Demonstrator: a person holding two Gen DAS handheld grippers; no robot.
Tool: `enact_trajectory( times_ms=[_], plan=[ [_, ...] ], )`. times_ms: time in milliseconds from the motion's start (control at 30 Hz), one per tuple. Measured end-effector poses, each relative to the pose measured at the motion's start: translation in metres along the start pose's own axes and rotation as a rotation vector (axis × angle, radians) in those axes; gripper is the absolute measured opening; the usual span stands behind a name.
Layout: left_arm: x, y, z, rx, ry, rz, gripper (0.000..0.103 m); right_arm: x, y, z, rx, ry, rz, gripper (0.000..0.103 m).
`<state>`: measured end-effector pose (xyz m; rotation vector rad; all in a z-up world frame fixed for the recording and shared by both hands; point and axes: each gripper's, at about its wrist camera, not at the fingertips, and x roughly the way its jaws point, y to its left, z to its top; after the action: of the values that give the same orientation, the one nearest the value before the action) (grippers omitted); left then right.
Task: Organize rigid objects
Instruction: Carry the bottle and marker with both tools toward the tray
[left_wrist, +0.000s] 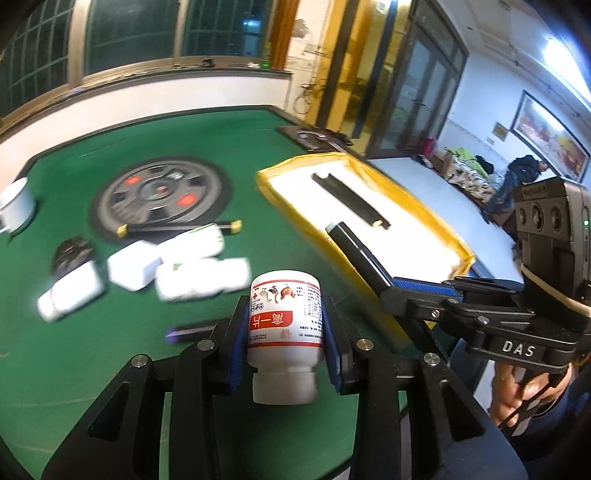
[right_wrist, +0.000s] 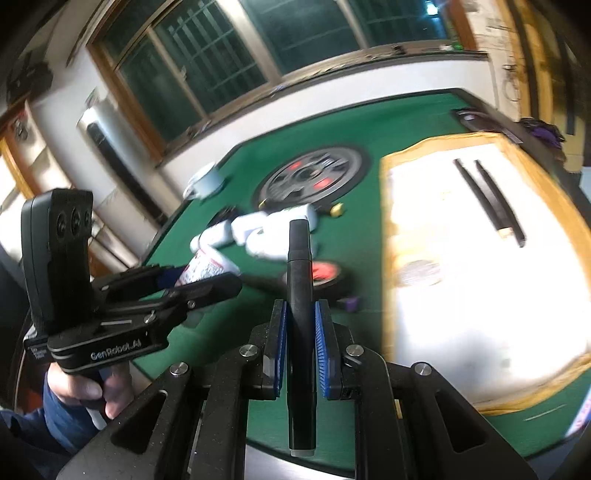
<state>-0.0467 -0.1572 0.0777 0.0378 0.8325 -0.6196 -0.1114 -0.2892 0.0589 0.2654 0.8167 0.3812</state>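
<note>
My left gripper (left_wrist: 284, 332) is shut on a white pill bottle (left_wrist: 284, 325) with a red and white label, held cap toward the camera above the green table (left_wrist: 110, 339). My right gripper (right_wrist: 300, 336) is shut on a black marker pen (right_wrist: 301, 295) that points away along the fingers. In the left wrist view the right gripper (left_wrist: 421, 286) holds that marker (left_wrist: 354, 251) over the near edge of the yellow-rimmed white tray (left_wrist: 369, 177). The left gripper (right_wrist: 192, 280) with the bottle (right_wrist: 207, 267) shows at the left of the right wrist view. A black strip (left_wrist: 351, 201) lies in the tray (right_wrist: 391, 229).
Several white boxes (left_wrist: 199, 277) lie clustered on the table beside a round grey centre disc (left_wrist: 162, 195). A white cup (left_wrist: 16, 205) stands far left, a dark lump (left_wrist: 70, 253) near it. A thin black stick with yellow ends (left_wrist: 177, 227) and a small purple-tipped item (left_wrist: 188, 330) lie nearby.
</note>
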Motion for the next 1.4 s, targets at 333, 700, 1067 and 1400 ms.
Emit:
enact_trajectory(
  times_ms=[333,700,1067,1400],
  plan=[
    [0.041,-0.062,0.037,0.054,0.028,-0.097,0.033,-0.042,-0.066,0.02,0.107,-0.093,-0.093,0.013],
    [0.091,-0.105,0.062,0.026,0.077,-0.127,0.033,-0.047,-0.118,0.063,0.108,-0.059,-0.237,0.013],
    [0.133,-0.097,0.073,-0.072,0.155,-0.101,0.033,-0.006,-0.163,0.107,0.087,0.074,-0.311,0.013],
    [0.14,-0.094,0.074,-0.108,0.174,-0.072,0.033,0.025,-0.181,0.124,0.104,0.157,-0.321,0.013]
  ],
)
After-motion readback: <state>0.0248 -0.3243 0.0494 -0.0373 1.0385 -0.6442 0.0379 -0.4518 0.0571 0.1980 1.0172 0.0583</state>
